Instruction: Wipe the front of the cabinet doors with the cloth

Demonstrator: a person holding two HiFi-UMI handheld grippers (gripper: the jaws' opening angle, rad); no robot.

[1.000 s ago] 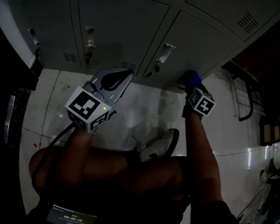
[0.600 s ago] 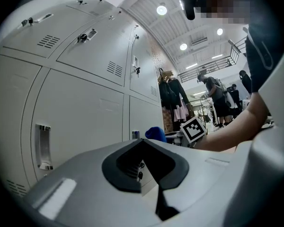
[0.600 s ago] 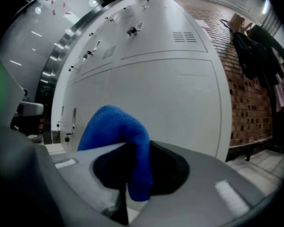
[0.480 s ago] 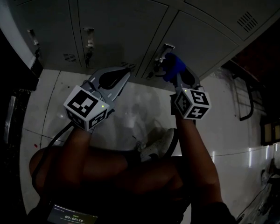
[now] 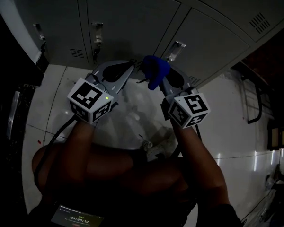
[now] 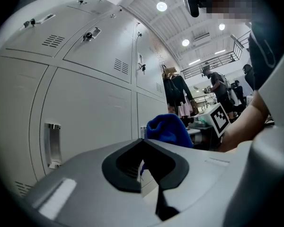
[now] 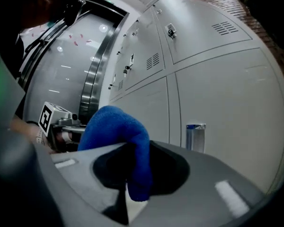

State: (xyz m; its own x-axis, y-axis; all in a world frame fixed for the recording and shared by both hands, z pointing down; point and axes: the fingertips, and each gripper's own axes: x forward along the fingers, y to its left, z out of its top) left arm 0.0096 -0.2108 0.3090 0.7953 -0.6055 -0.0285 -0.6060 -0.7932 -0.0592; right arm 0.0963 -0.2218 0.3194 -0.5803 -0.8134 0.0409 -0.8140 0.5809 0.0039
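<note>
The cabinet doors (image 5: 123, 27) look like painted sheet metal: pale grey and smooth, with a soft satin sheen rather than a mirror gloss. The handle (image 7: 195, 136) set into one door is bare bright metal, polished enough to catch the light. The cloth (image 7: 116, 126) is blue fabric with a thick, fuzzy nap — wholly matt. The left gripper (image 6: 143, 148) has a smooth grey plastic shell, matt with a faint sheen; the lining inside its jaws is black and dull, ribbed on one side. The right gripper (image 7: 135, 150) shows the same grey plastic and black lining. The marker cube (image 5: 91, 100) has flat, matt black-and-white faces. The floor (image 5: 132, 122) is pale and glossy — it mirrors the lights.
</note>
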